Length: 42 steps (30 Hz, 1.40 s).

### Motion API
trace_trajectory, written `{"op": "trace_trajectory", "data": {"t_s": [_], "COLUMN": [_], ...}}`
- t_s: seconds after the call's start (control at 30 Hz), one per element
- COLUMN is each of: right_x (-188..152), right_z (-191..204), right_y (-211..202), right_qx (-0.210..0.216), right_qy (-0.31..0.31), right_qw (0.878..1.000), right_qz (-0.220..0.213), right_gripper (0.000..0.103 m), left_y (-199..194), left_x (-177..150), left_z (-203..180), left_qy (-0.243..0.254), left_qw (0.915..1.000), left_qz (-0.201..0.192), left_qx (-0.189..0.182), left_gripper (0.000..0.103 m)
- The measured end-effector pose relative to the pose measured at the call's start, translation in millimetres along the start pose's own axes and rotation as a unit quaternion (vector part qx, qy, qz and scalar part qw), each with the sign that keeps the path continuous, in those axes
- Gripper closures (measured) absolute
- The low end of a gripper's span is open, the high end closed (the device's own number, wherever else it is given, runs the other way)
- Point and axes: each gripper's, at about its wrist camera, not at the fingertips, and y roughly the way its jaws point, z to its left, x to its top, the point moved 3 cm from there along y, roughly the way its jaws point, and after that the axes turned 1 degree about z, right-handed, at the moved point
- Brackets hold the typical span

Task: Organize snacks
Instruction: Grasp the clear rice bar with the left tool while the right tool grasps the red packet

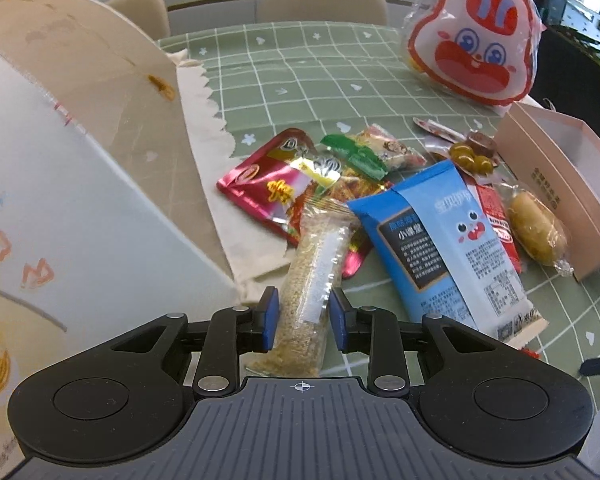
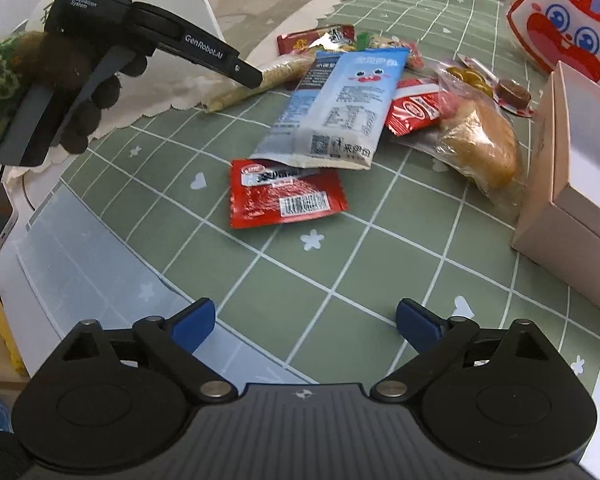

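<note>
Straddling a clear-wrapped grain bar, the left gripper is seen with jaws partly spread; pad contact can't quite be made out, looks like a thin gap each side. The right gripper is spread wide over bare green tablecloth, nothing between the jaws. Counted in the snack pile: one blue packet, one loose red sachet, one wrapped bread roll. One pink box is parked just beside.

Heaped mid-tabletop: snack packets. Left of them, paper bag; right, open box; behind, rabbit pouch; nearer, single sachet.
</note>
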Motion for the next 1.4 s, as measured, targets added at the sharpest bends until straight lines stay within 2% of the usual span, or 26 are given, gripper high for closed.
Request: {"op": "trace_trajectory", "data": {"t_s": [0.17,0.3,0.4,0.47,0.6,0.77,0.9,1.0,1.07,1.13,1.2,1.23,1.33,1.4], "right_x": [2,3,3,3,5,24,44,55,61,62,58,57,45,32], "right_z": [4,0,2,5,13,16,17,19,19,21,24,24,20,13], "right_y": [-8,-15,-12,-9,-10,-9,7,20,31,39,36,32,3,-20], "right_qx": [-0.019,-0.018,-0.012,-0.015,-0.022,-0.029,-0.027,-0.018,-0.013,-0.005,-0.011,-0.008,0.019,0.026], "right_qy": [-0.013,-0.007,-0.003,-0.008,-0.028,-0.035,-0.029,-0.030,-0.032,-0.039,-0.053,-0.057,-0.058,-0.065], "right_qw": [0.999,0.999,0.999,0.999,0.999,0.996,0.996,0.997,0.998,0.998,0.998,0.998,0.997,0.997], "right_qz": [-0.023,-0.037,-0.033,-0.029,-0.041,-0.071,-0.074,-0.071,-0.061,-0.041,-0.038,-0.036,-0.038,-0.043], "right_gripper": [0.006,0.005,0.005,0.005,0.006,0.005,0.005,0.006,0.011,0.025,0.036,0.047,0.054,0.055], "left_y": [-20,-32,-25,-15,-6,-23,-60,-80,-88,-97,-104,-108,-114,-117], "left_x": [-24,-43,-40,-36,-27,-43,-80,-110,-125,-139,-148,-153,-158,-157], "left_z": [-7,-16,-18,-19,-21,-18,-27,-36,-42,-49,-56,-59,-77,-95], "left_qy": [-0.002,0.002,-0.001,-0.011,-0.023,-0.076,-0.122,-0.161,-0.182,-0.206,-0.223,-0.229,-0.228,-0.214], "left_qw": [0.9994,0.9989,0.9987,0.9977,0.9985,0.9959,0.9915,0.9855,0.9816,0.9772,0.9733,0.9720,0.9716,0.9740], "left_qz": [0.027,0.037,0.045,0.059,0.043,0.038,0.020,0.022,0.027,0.027,0.025,0.025,0.030,0.033], "left_qx": [-0.021,-0.028,-0.023,-0.032,-0.024,-0.032,-0.040,-0.049,-0.050,-0.046,-0.046,-0.047,-0.054,-0.066], "left_gripper": [0.072,0.071,0.066,0.066,0.069,0.070,0.070,0.070,0.070,0.070,0.070,0.070,0.070,0.070]}}
